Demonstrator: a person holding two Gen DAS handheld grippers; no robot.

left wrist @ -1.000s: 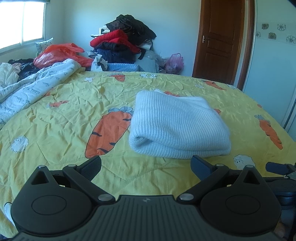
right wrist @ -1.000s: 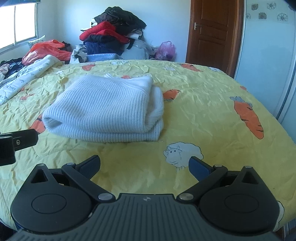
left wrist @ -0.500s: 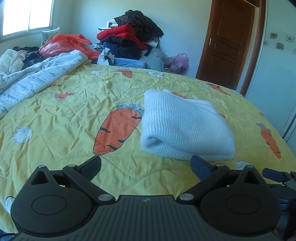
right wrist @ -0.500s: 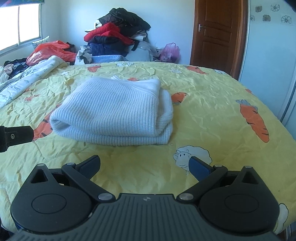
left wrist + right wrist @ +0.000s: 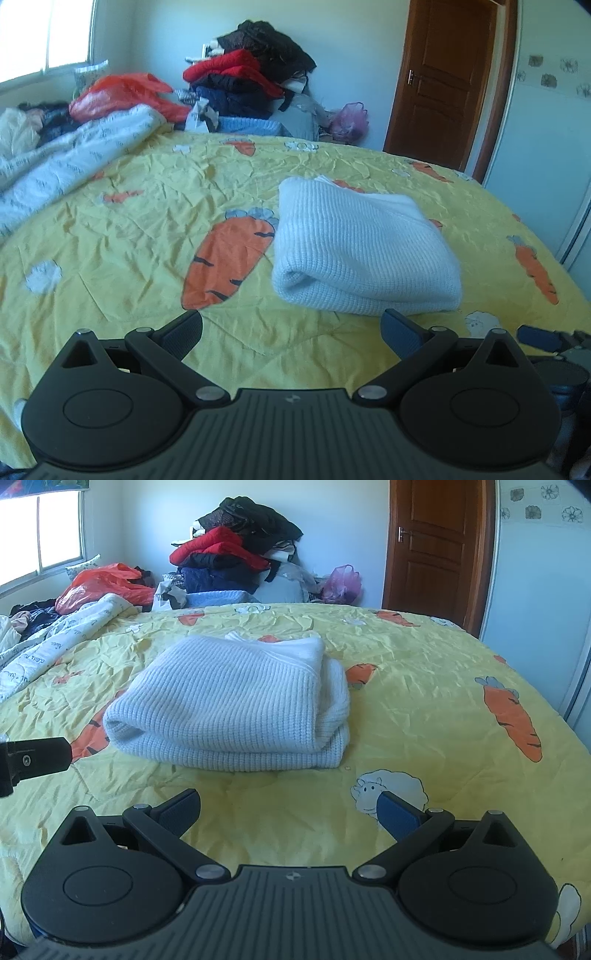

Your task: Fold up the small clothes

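Note:
A folded white knit sweater (image 5: 362,251) lies on the yellow carrot-print bedspread (image 5: 129,229); it also shows in the right wrist view (image 5: 236,705). My left gripper (image 5: 291,328) is open and empty, held back from the sweater's near edge. My right gripper (image 5: 290,808) is open and empty, near the bed's front edge, a little short of the sweater. A finger of the left gripper (image 5: 37,757) shows at the left edge of the right wrist view.
A pile of dark and red clothes (image 5: 251,85) is stacked at the far side of the bed. A white printed quilt (image 5: 74,158) and an orange bag (image 5: 118,92) lie at the left. A brown door (image 5: 447,81) stands at the back right.
Both grippers have drawn back and shifted a little; the sweater sits farther right in the left wrist view. The sweater has not moved on the bed. Both jaws stay open.

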